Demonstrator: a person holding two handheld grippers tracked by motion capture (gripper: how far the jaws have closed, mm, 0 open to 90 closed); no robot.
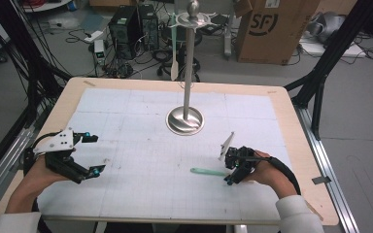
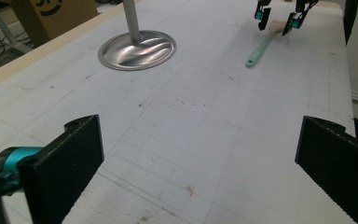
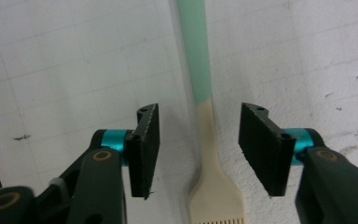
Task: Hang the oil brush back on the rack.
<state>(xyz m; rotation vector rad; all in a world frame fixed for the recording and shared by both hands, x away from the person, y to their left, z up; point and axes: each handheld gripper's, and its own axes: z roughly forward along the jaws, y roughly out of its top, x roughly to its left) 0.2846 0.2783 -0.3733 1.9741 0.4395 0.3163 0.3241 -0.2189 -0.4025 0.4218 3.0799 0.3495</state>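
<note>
On the near right of the table [image 1: 126, 102], our right tongs [image 3: 199, 154] straddle the silicone basting brush [image 3: 204, 140], jaws half open, pads clear of its neck. We risk nudging the thin handle sideways if one pad lands first, or pinching only its edge. Our left tongs [image 2: 196, 163] stand wide, holding nothing.

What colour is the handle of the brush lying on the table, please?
Mint green, turning cream toward the bristles; the brush shows best in the right gripper view.

Even indoor light, slightly soft focus
</note>
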